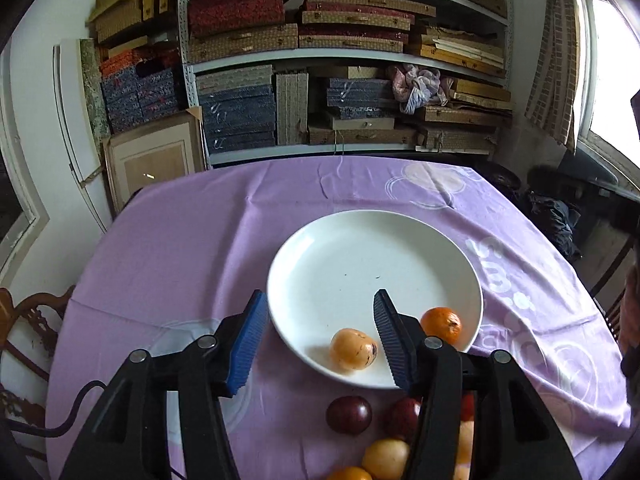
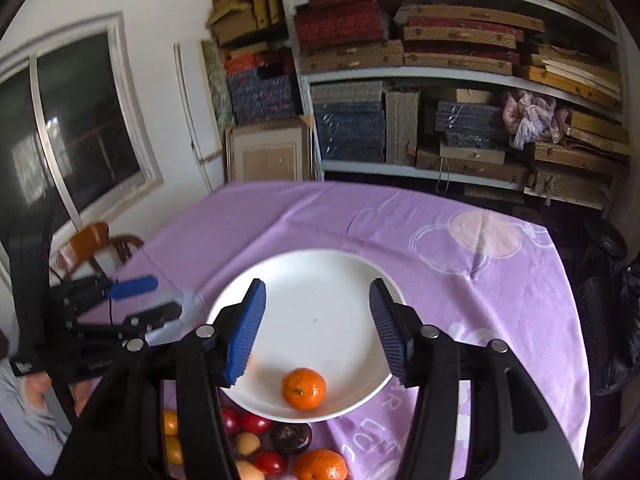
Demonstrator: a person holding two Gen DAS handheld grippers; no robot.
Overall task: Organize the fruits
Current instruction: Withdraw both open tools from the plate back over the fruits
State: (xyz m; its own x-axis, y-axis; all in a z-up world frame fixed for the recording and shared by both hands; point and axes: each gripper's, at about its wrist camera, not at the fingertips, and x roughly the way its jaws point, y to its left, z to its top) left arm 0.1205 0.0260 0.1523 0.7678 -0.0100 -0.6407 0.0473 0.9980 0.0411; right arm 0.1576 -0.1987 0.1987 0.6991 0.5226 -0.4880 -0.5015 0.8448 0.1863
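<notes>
A white plate (image 1: 360,240) sits on the purple tablecloth; it also shows in the right wrist view (image 2: 320,276). On its near side lie a pale orange fruit (image 1: 353,349) and an orange mandarin (image 1: 441,325), the mandarin also in the right wrist view (image 2: 303,388). My left gripper (image 1: 318,340) is open and empty over the plate's near left rim. My right gripper (image 2: 316,330) is open and empty above the plate. Loose fruits lie in front of the plate: a dark plum (image 1: 349,415), yellow fruit (image 1: 386,459), small red fruits (image 2: 256,423), another mandarin (image 2: 320,465).
The left gripper (image 2: 132,300) shows at the left in the right wrist view. A wooden chair (image 2: 96,244) stands at the table's left edge. Shelves of stacked boxes (image 1: 340,60) fill the wall behind the table. A window (image 2: 72,120) is at the left.
</notes>
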